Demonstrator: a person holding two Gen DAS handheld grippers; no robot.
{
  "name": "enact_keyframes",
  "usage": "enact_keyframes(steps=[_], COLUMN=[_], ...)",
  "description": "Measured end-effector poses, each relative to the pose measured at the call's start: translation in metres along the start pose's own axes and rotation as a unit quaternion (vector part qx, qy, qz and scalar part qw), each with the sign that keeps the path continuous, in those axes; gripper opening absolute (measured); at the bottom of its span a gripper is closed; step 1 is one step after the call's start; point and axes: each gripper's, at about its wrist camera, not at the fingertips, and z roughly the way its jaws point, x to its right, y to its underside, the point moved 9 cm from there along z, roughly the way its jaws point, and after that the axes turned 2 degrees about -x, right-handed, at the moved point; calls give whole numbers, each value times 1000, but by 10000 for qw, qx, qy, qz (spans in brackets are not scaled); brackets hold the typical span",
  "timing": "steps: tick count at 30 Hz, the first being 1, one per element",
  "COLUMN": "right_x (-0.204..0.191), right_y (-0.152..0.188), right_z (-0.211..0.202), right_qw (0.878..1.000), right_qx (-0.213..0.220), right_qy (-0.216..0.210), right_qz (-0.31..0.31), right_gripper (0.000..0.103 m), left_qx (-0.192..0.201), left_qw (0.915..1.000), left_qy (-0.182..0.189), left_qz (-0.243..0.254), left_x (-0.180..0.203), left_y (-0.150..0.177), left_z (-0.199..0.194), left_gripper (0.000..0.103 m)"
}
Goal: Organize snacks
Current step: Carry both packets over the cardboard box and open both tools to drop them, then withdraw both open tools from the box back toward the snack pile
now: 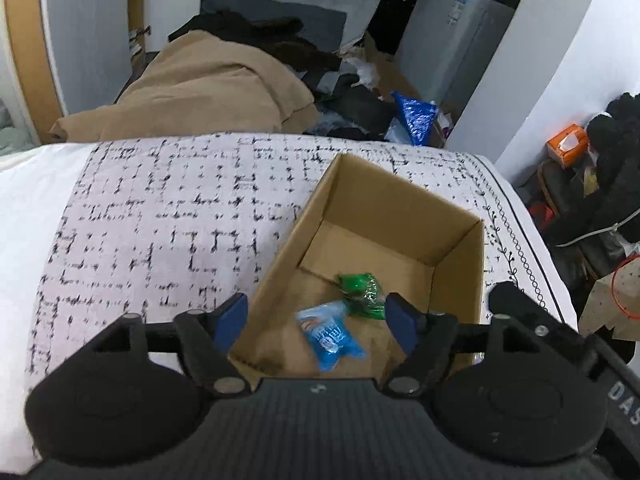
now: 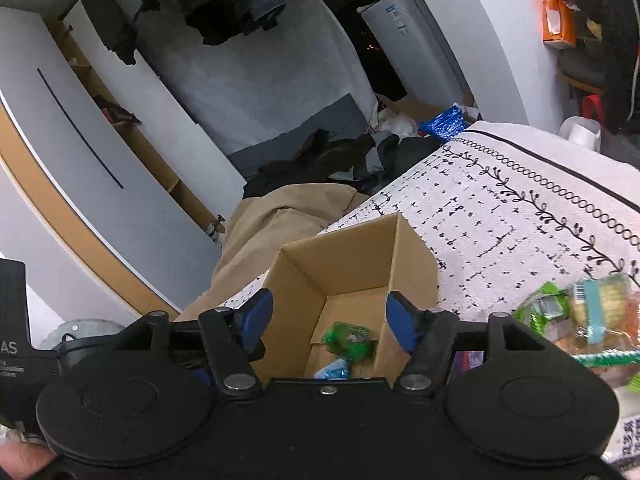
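Both grippers hover over an open cardboard box on a patterned bedspread. The left gripper holds its blue pads wide apart, gripping nothing; inside the box, on its floor, lie a blue snack packet and, touching it on the far side, a green snack packet. The right gripper is likewise spread and empty above the box. Just right of the box, more wrapped snacks sit heaped on the bedspread. Beyond the box, a tan blanket is piled past the bed's far edge.
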Motion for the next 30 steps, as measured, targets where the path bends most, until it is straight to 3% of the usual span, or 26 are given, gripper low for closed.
enact_keyframes(steps=[6,13,21,30], right_x=[5,7,15,25], right_y=[0,4,-4,-9], right_z=[-23,-50,-89,-123], right_qw=[9997,9990,9982,9984], right_qx=[40,-31,72,223], right_qy=[223,431,573,493], right_qz=[-28,-126,-147,-181], right_gripper=[67,69,87,95], left_qx=[40,103,235,582], left_qw=[10000,9999,9990,9959], left_qy=[-77,32,152,206], left_qz=[2,128,348,655], left_x=[1,9,25,46], left_y=[8,18,30,39], left_z=[-18,-42,-70,-97], left_gripper=[80,103,103,103])
